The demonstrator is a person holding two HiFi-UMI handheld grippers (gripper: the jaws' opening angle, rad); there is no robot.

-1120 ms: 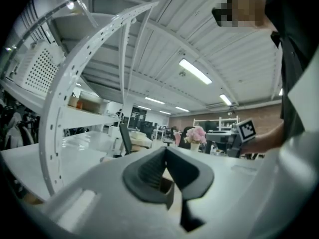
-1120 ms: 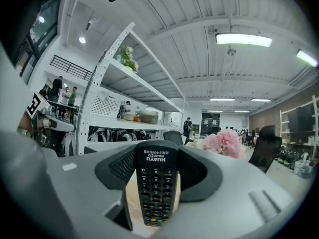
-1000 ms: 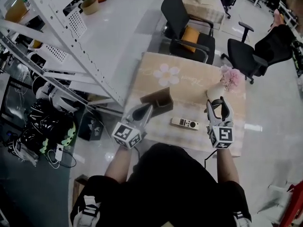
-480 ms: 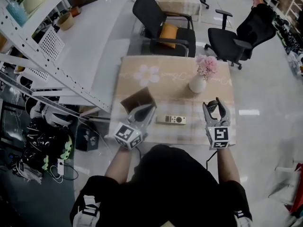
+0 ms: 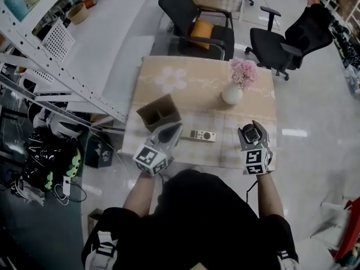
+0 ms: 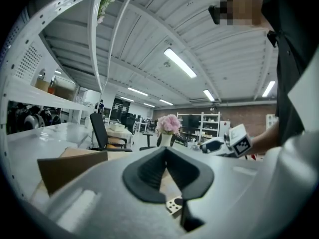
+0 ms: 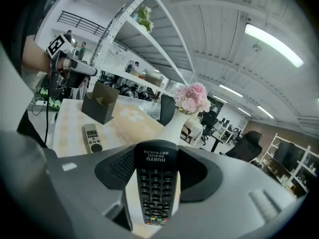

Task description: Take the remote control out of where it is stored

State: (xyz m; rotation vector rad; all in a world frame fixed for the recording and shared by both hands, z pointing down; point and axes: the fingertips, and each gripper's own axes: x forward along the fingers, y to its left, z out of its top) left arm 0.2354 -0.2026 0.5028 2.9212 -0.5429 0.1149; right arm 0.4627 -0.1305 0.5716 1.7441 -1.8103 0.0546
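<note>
Remote control: the black remote control (image 7: 155,180) is out of storage and sits lengthwise between the jaws of the right gripper (image 5: 252,133), above the near right part of the counter (image 5: 185,77).
Right jaws: wide apart, but clamped on the long sides of the remote control.
Left jaws: the left gripper (image 5: 169,133) has its jaws together with nothing in them, just in front of the brown box (image 5: 159,111).
Risk 1: the hold is only on 2 narrow sides, so a quick turn of the wrist could let the remote control pivot or slide out.
Risk 2: it hangs near the counter's front edge, so a slip there would likely send it to the floor (image 5: 315,122).
Risk 3: the vase (image 5: 231,94) of pink flowers (image 5: 243,71) stands close ahead, and a forward swing could tip it.
Risk 4: the grey remote (image 5: 201,135) lies between the 2 grippers, and either one could knock it.
Surface: a tan cloth with a pale flower print, otherwise uncluttered.
Room: a glossy light floor, white shelving (image 5: 50,49) on the left and 2 black office chairs (image 5: 194,16) beyond the counter.
</note>
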